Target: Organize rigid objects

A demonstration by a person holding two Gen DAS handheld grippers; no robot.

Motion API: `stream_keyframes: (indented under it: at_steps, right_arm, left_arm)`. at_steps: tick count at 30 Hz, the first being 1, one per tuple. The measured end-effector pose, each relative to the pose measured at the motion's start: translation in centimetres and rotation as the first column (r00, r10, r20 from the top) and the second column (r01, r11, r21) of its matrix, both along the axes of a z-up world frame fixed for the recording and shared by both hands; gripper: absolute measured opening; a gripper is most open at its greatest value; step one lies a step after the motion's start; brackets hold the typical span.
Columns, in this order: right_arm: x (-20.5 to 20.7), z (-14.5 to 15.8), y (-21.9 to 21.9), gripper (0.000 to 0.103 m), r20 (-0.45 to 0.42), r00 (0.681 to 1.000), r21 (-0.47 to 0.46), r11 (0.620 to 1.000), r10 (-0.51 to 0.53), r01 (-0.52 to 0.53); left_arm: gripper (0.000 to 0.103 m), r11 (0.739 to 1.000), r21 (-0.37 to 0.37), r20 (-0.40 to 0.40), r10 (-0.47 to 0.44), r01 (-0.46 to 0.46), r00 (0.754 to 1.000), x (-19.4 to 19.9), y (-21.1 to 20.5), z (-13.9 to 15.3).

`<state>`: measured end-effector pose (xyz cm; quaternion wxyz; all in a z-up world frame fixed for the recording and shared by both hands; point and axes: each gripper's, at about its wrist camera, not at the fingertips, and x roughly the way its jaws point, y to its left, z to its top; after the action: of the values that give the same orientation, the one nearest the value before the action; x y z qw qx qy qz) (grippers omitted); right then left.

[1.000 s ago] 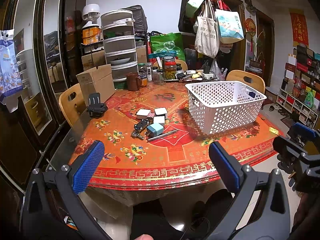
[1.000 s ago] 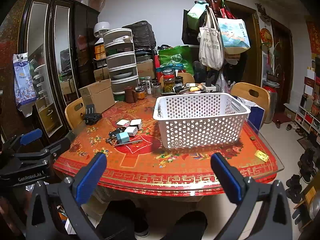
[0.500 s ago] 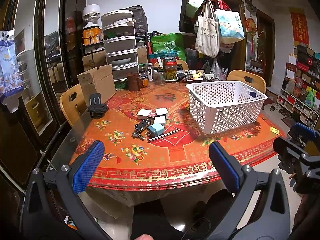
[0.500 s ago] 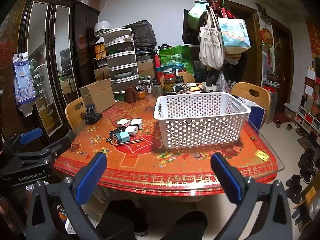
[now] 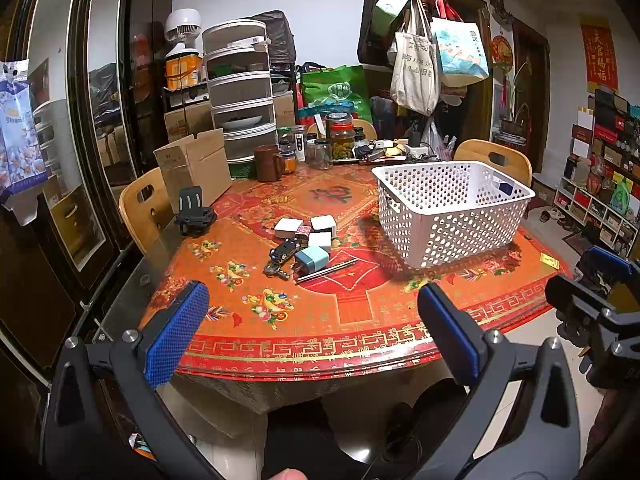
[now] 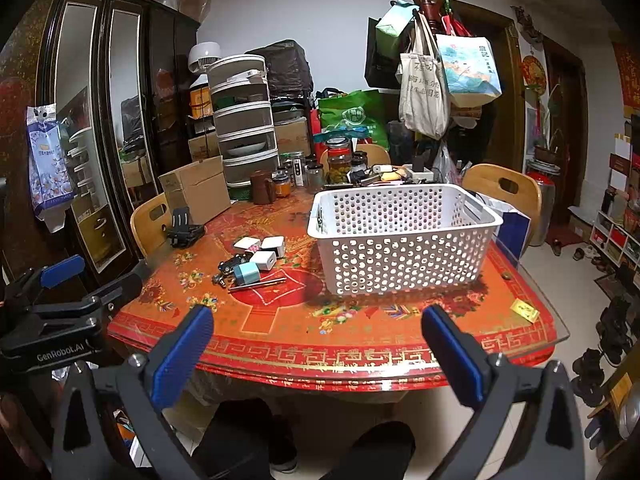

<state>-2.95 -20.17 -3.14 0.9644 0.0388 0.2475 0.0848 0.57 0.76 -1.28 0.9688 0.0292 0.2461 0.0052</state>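
Observation:
A white perforated basket (image 5: 452, 212) (image 6: 404, 236) stands on the red patterned table (image 5: 320, 320). Left of it lies a cluster of small objects: white charger cubes (image 5: 322, 226) (image 6: 264, 259), a teal charger (image 5: 312, 258) (image 6: 247, 273), a black toy car (image 5: 285, 249), keys (image 5: 274, 269) and a metal pen (image 5: 326, 270) (image 6: 258, 284). My left gripper (image 5: 312, 328) is open and empty, short of the table's near edge. My right gripper (image 6: 318, 340) is open and empty, also at the near edge, facing the basket.
A black clip stand (image 5: 194, 212) and a cardboard box (image 5: 192, 168) sit at the table's left. Jars, a brown mug (image 5: 268, 162) and stacked drawers (image 5: 242, 92) crowd the back. Wooden chairs (image 5: 144, 208) surround the table. A yellow tag (image 6: 526, 310) lies at the right edge.
Both views have shifted very slightly. Both grippers stay open and nothing on the table has moved.

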Motion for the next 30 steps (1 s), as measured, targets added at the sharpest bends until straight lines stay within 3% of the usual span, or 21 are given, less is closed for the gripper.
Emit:
stream_keyframes:
  at_steps: [30]
  right_arm:
    - [-0.1,-0.33,0.4,0.103,-0.002,1.0,0.001,1.0,0.004,-0.004]
  left_arm:
    - [0.103,1.0,0.005,-0.001,-0.003,0.003,1.0,-0.11,-0.1,0.3]
